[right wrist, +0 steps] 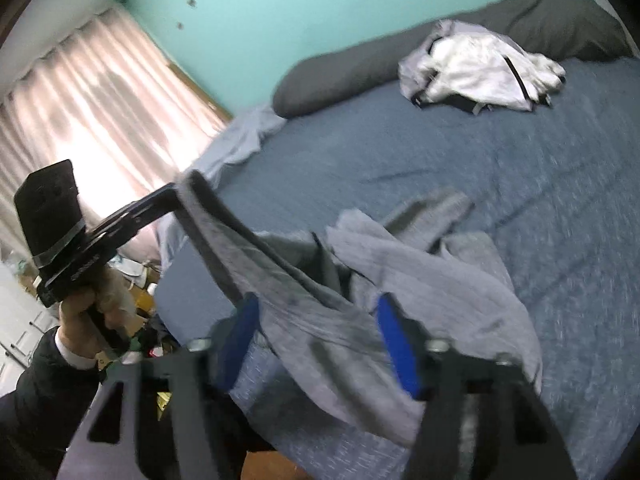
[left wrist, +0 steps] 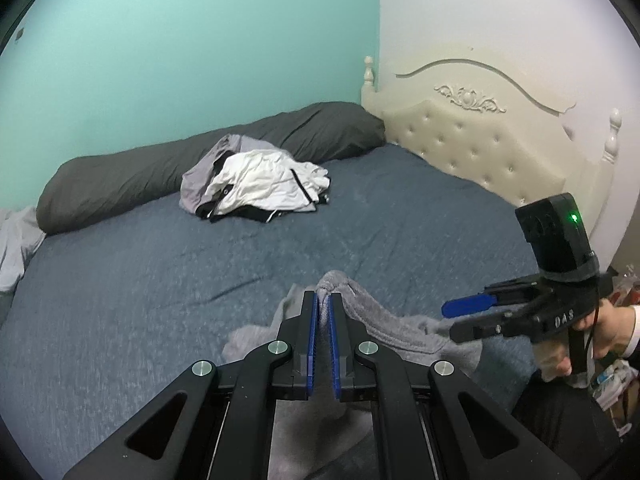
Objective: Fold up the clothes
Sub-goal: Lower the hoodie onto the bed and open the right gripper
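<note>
The left tool (left wrist: 323,300) is clamped on a fold of the grey garment (left wrist: 384,320), lifting it off the blue bed (left wrist: 140,280). The right tool (right wrist: 316,312) stands apart, the cloth draped loosely between its blue pads (right wrist: 394,340) without being pinched. Farther back lies a crumpled white and grey clothes pile (left wrist: 256,184) against a long dark bolster (left wrist: 160,164). A cream tufted headboard (left wrist: 480,144) stands behind, and clutter lies beside the bed.

A bed (left wrist: 400,208) with a blue sheet stands in a corner between a turquoise wall (left wrist: 200,40) and a pale wall (left wrist: 500,12). A cream tufted headboard (left wrist: 480,140) backs it. Daylight glows through a pink curtain (right wrist: 80,100).
</note>
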### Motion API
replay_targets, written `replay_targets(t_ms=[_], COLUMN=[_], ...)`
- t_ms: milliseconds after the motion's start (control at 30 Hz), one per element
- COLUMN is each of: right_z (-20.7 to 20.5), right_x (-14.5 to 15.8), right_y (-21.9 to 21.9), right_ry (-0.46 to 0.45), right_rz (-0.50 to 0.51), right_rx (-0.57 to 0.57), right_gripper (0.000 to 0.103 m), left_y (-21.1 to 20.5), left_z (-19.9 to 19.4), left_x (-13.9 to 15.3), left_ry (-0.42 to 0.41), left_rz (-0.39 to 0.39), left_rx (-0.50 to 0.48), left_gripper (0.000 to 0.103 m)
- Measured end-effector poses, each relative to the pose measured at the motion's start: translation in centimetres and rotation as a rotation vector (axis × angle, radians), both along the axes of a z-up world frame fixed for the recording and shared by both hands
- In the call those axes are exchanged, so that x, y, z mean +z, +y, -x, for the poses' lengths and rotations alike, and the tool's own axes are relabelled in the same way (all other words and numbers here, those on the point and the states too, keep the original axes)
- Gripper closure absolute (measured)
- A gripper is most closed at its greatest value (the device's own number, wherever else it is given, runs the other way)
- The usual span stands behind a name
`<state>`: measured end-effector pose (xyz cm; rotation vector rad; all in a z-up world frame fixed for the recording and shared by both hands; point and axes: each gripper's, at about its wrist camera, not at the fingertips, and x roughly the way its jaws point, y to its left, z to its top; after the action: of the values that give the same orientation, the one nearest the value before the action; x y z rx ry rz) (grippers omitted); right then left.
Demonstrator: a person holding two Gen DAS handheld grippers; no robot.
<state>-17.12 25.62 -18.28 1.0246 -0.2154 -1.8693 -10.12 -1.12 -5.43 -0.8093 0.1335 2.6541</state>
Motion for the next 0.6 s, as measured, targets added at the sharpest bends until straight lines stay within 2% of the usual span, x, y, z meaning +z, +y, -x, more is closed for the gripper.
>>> replay_targets(t_ms=[100,233,433,600], right_z=[-0.4,-0.9,-1.2,-0.9], right_x=[0.7,0.5,-2.4,-5.5], right_y=[-0.5,-1.5,-3.0,-3.3], right_ry=[0.047,0.073,0.06,0.035], right_rz=[-0.008,-0.057,-0.191,-0.346], right_rx=[0.026,0.047,0.071,0.071], right_gripper=[0.039,0.039,0.039,0.039], left_y=[0.4,0.3,-0.8,-1.8], left_z=[0.4,1.2,2.1,1.9], left_x=[0.4,1.0,-1.6,-3.7], left_ry=[0.008,0.004,-0.086,-0.143], left_rz=[-0.016,-0.04,-0.025,-0.019], left_rx=[0.005,0.002,0.04,0.06], left_gripper=[0.103,0.103,0.103,0.103])
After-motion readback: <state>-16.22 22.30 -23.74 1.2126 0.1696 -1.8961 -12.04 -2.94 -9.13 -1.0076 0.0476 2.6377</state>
